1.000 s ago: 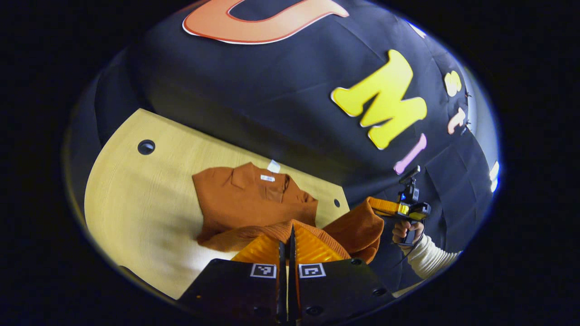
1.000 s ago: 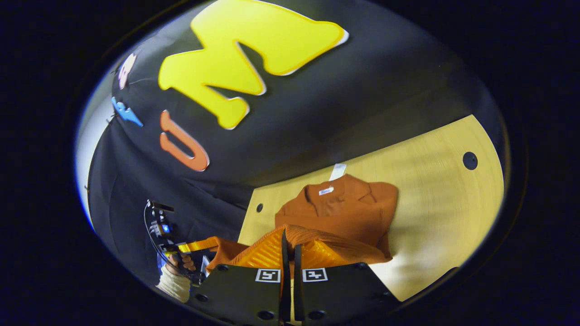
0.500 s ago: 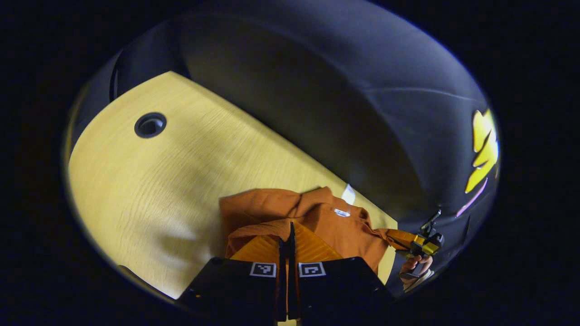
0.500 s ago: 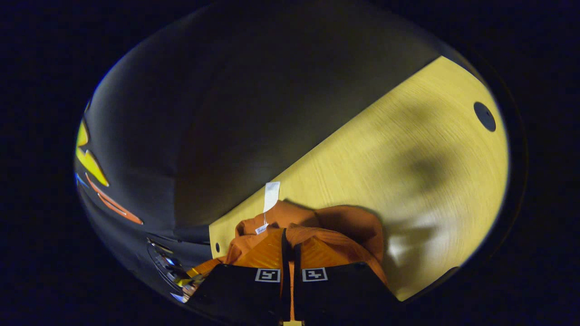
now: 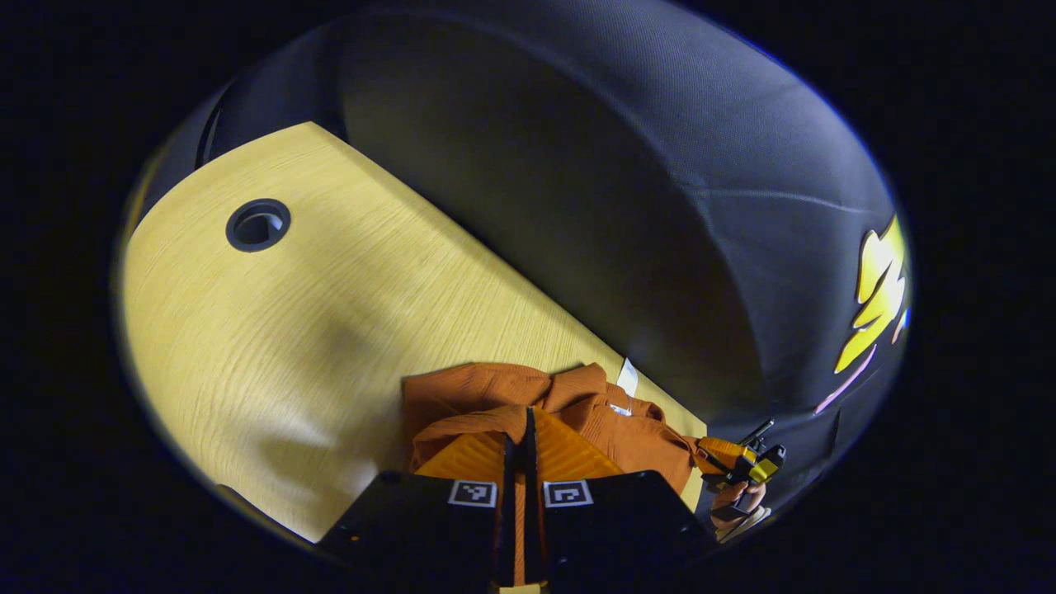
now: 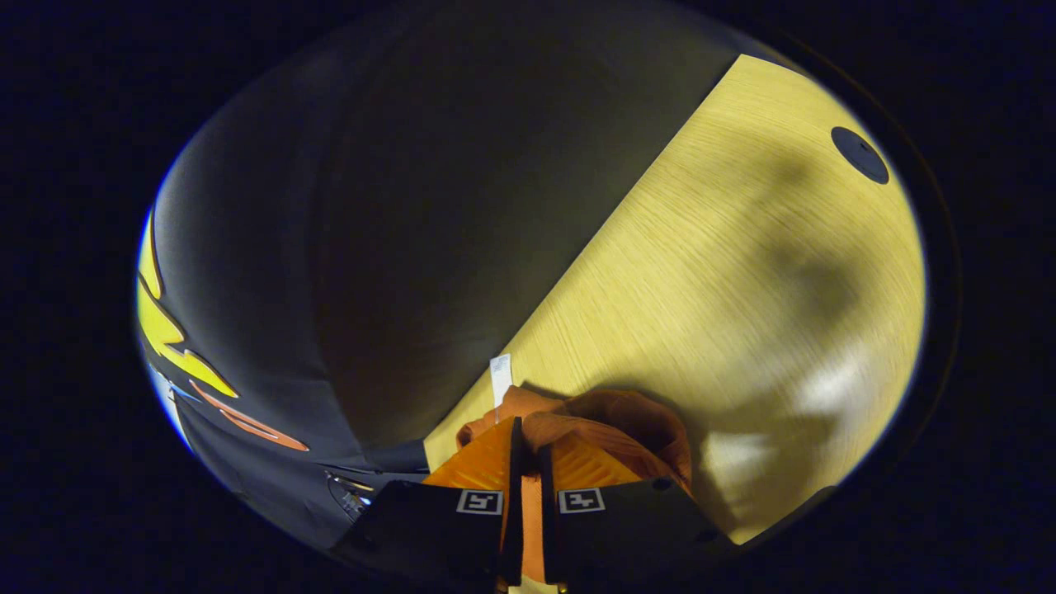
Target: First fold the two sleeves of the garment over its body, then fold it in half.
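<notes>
While the left claw (image 5: 519,450) pinches a fold of the rust-orange shirt (image 5: 615,421) between its closed fingers, the cloth bunches up over the fingertips and spreads toward the counter's far edge. The shirt lies on the pale wooden counter (image 5: 272,330) close to that far edge (its white neck tag (image 5: 629,377) sticks out toward the black cloth wall (image 5: 594,190)). A round cable hole (image 5: 257,224) sits near the counter's far left corner. The right claw (image 6: 528,462) is likewise clamped on a fold of the shirt (image 6: 627,421), the tag (image 6: 500,369) just beyond it. In the left gripper view the right claw (image 5: 726,455) shows at the shirt's right end, a hand (image 5: 738,497) holding it.
</notes>
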The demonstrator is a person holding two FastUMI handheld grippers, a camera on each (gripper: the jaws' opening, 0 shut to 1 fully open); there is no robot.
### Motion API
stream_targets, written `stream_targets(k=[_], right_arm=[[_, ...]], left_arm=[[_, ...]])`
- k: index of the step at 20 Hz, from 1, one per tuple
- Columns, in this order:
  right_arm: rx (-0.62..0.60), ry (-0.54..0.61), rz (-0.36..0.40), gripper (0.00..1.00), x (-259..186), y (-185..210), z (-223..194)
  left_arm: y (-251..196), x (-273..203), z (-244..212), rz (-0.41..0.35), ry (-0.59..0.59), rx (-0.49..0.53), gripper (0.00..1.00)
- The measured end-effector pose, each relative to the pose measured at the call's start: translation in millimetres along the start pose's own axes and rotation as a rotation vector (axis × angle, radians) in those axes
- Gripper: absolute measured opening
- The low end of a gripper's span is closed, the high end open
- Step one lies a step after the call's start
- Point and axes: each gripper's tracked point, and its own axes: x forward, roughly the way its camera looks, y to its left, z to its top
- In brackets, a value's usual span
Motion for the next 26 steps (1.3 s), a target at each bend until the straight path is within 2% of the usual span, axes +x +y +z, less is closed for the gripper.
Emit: stream_targets(k=[2,3,6,7,10,11,12,13,15,17,18,19,20,23,26], right_arm=[[0.031,0.006,0.036,0.10,-3,10,0],[0.041,0.004,0.059,0.21,-6,15,3],[0.050,-0.025,0.089,0.43,-15,30,9],[0.046,-0.030,0.093,0.43,-19,34,11],[0.029,-0.013,0.113,0.75,-30,48,-2],[0.017,-0.007,0.116,0.82,-33,52,-7],[0.004,-0.001,0.120,0.82,-38,58,-12],[-0.019,0.003,0.115,0.81,-47,63,-17],[-0.140,-0.002,0.056,0.82,-64,63,-27],[-0.289,-0.021,-0.015,0.83,-83,65,-33],[-0.351,-0.041,-0.034,0.98,-92,71,-44],[-0.407,-0.069,-0.045,0.92,-102,78,-46],[-0.463,-0.089,-0.061,0.97,-115,85,-51],[-0.645,-0.161,-0.134,0.97,-159,100,-66],[-0.814,-0.253,-0.201,0.97,-212,120,-81]], left_arm=[[-5,7,3,-0.037,-0.020,-0.079,0.13],[-13,11,3,-0.084,-0.022,-0.149,0.17],[-17,19,8,-0.174,-0.049,-0.346,0.37],[-9,24,10,-0.161,-0.054,-0.380,0.38],[-7,25,21,-0.181,-0.094,-0.425,0.40],[-10,23,30,-0.198,-0.130,-0.418,0.27],[-18,15,41,-0.221,-0.163,-0.408,0.46],[-22,9,49,-0.222,-0.182,-0.390,0.64],[-36,-11,46,-0.209,-0.170,-0.334,1.00],[-41,-35,45,-0.151,-0.168,-0.253,0.97],[-44,-49,44,-0.115,-0.179,-0.197,0.98],[-48,-67,42,-0.087,-0.189,-0.125,0.98],[-51,-88,39,-0.051,-0.203,-0.042,0.98],[-66,-152,23,0.052,-0.243,0.209,0.98],[-80,-213,12,0.170,-0.322,0.410,0.99]])
